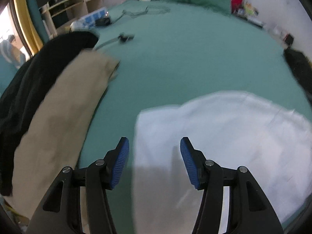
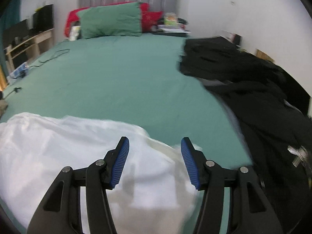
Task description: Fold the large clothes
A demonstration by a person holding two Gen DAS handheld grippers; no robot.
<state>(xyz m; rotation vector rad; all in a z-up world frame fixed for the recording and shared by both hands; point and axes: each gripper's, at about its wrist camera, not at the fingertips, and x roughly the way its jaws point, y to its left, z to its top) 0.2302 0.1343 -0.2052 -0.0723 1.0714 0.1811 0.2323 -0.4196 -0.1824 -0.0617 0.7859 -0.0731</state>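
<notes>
Your left gripper [image 1: 154, 146] and right gripper [image 2: 155, 146] are both spread wide, holding nothing. They hang above the white cloth [image 1: 224, 136] on the green bed [image 1: 185, 58].

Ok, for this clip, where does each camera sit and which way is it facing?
Left wrist: sits on the left hand-held gripper, angled down over the green bedsheet toward the headboard end; white cloth garment below open jaws, beige garment and black garment at left.
Right wrist: sits on the right hand-held gripper, facing the green pillow; white cloth garment below open jaws, black clothes pile at right.
Shared: white garment, sheet, pillow. No hand or sleeve shows.
</notes>
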